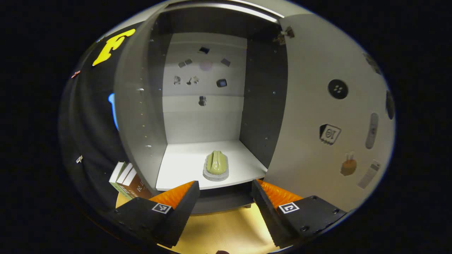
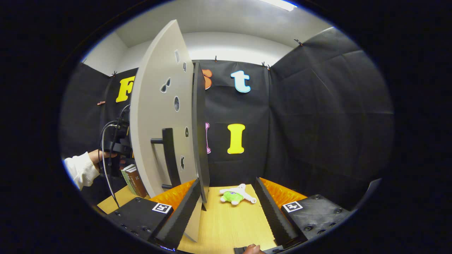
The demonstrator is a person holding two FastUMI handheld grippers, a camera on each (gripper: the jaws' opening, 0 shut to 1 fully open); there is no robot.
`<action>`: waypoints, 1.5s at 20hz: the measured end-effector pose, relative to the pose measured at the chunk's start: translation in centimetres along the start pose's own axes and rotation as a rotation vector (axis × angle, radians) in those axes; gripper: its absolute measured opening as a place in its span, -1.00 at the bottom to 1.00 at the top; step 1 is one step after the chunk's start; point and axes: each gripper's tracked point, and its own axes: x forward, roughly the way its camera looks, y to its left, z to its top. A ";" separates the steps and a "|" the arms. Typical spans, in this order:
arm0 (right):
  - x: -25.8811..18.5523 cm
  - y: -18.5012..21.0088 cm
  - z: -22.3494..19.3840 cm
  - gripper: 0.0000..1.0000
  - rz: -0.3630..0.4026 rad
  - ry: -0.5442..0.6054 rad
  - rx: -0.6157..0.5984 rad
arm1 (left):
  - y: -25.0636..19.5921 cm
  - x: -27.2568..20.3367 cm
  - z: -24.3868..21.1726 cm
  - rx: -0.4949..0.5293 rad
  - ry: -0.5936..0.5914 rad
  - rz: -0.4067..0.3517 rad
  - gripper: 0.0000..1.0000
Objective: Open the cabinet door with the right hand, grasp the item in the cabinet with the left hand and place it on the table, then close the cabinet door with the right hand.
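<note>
The cabinet (image 1: 141, 106) stands with its door (image 1: 317, 123) swung wide to the right. On its white shelf (image 1: 176, 169) lies the item (image 1: 216, 165), a green moulded piece on a grey pad. My left gripper (image 1: 226, 201) is open just in front of and below the shelf, nothing between its fingers. In the right gripper view the door (image 2: 159, 123) is seen nearly edge-on, its dark bar handle (image 2: 169, 158) facing left. My right gripper (image 2: 229, 208) is open; the door's free edge stands just inside its left finger (image 2: 180, 211), without being clamped.
Books (image 1: 125, 180) lean beside the cabinet's left wall on the wooden table (image 1: 219, 229). A green and white plush toy (image 2: 235, 195) lies on the table (image 2: 229, 229) ahead of the right gripper. A white-sleeved hand (image 2: 84, 167) holds the other gripper behind the door.
</note>
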 end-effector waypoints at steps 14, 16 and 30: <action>0.5 -5.3 -1.7 0.99 -0.129 0.044 -0.022 | 2.8 16.6 0.0 0.115 0.233 0.076 0.66; 0.5 -5.7 -1.9 0.99 -0.133 0.051 -0.030 | 3.1 17.7 -0.4 0.141 0.251 0.085 0.52; 0.6 -4.6 -1.6 0.98 -0.113 0.041 -0.031 | 2.8 15.8 0.9 0.144 0.170 0.067 -0.58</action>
